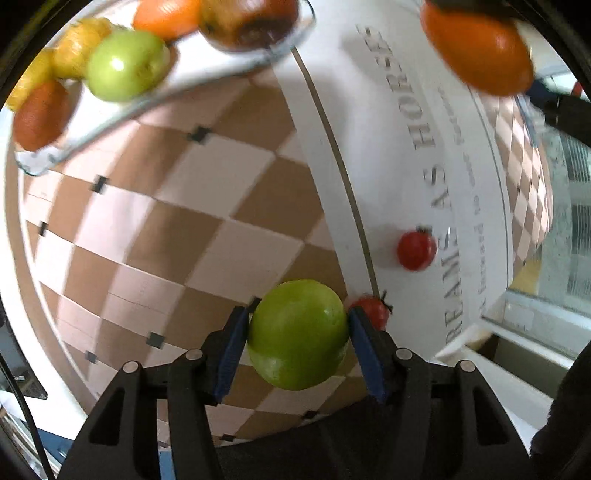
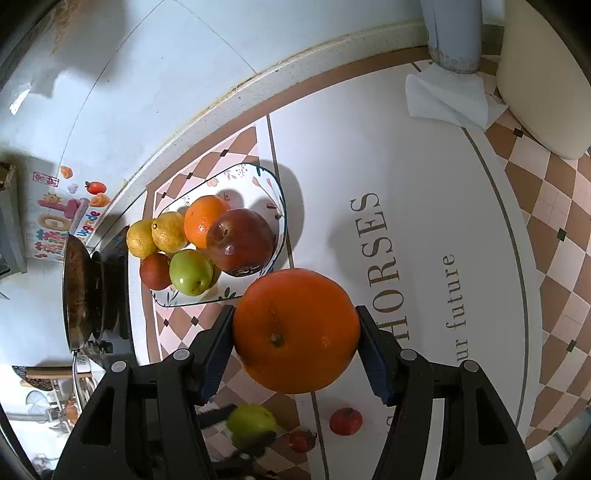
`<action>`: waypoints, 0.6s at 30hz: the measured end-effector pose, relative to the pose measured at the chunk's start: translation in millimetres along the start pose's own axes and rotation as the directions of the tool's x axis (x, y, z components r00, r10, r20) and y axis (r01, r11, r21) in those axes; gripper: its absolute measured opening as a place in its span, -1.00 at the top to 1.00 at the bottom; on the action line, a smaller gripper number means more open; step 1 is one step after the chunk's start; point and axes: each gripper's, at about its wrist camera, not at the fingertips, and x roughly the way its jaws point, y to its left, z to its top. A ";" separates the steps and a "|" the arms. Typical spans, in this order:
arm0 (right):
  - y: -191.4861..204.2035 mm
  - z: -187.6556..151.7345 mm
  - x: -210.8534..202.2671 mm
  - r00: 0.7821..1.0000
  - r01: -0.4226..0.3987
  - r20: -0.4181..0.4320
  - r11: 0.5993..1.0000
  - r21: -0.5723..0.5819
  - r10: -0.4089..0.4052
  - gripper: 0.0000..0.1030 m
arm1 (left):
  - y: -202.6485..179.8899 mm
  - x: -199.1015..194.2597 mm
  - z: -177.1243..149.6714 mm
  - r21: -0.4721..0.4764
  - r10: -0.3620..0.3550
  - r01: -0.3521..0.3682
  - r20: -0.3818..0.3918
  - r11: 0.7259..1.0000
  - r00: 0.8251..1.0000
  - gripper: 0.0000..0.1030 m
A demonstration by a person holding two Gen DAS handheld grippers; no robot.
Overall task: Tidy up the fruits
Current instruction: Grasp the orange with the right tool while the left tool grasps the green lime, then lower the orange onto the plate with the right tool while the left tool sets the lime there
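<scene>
A green apple point(image 1: 297, 334) sits on the checkered mat between the blue pads of my left gripper point(image 1: 299, 314), which touch it on both sides. My right gripper point(image 2: 295, 314) is shut on a large orange point(image 2: 295, 330), held above the mat; the left wrist view shows the same orange point(image 1: 478, 51) at top right. A patterned plate point(image 2: 282, 221) beyond it holds lemons, an orange, a dark red apple, a green apple and a small red fruit. The plate point(image 1: 184, 86) also shows at top left in the left wrist view. Two small tomatoes point(image 1: 416, 250) point(image 1: 369, 312) lie on the mat beside the apple.
A dark frying pan point(image 2: 77, 295) stands on a stove at the left of the mat. A white tissue point(image 2: 447, 96), a blue pole point(image 2: 452, 33) and a cream container point(image 2: 543, 74) are at the back right. The mat's white lettered band point(image 2: 406, 206) runs through the middle.
</scene>
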 end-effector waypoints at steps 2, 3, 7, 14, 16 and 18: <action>-0.5 1.5 0.3 1.000 -0.003 -0.003 1.000 -0.002 0.003 -0.27 | 6.7 -13.4 3.0 -0.012 0.008 -0.008 0.036 1.000 0.999 -0.03; -0.5 2.7 0.7 1.000 -0.004 -0.005 1.000 -0.003 0.004 -0.27 | 10.3 -21.1 4.7 -0.024 0.009 -0.007 0.058 1.000 0.998 -0.03; 3.0 9.7 1.1 1.000 -0.009 -0.005 1.000 -0.012 0.009 -0.27 | 35.5 -50.7 13.2 -0.085 -0.017 0.028 0.119 0.996 0.993 -0.03; 15.8 38.8 3.7 0.999 -0.039 0.003 0.999 -0.017 0.039 -0.27 | 64.6 -110.1 43.2 -0.170 -0.056 0.102 0.257 0.980 0.965 -0.03; 19.7 50.7 5.7 0.999 -0.046 0.011 0.999 -0.016 0.046 -0.27 | 74.1 -124.6 63.3 -0.184 -0.038 0.095 0.292 0.978 0.956 -0.03; 26.3 67.3 11.0 0.999 -0.044 0.018 0.999 -0.025 0.044 -0.27 | 80.9 -129.9 79.5 -0.201 -0.022 0.089 0.313 0.976 0.950 -0.03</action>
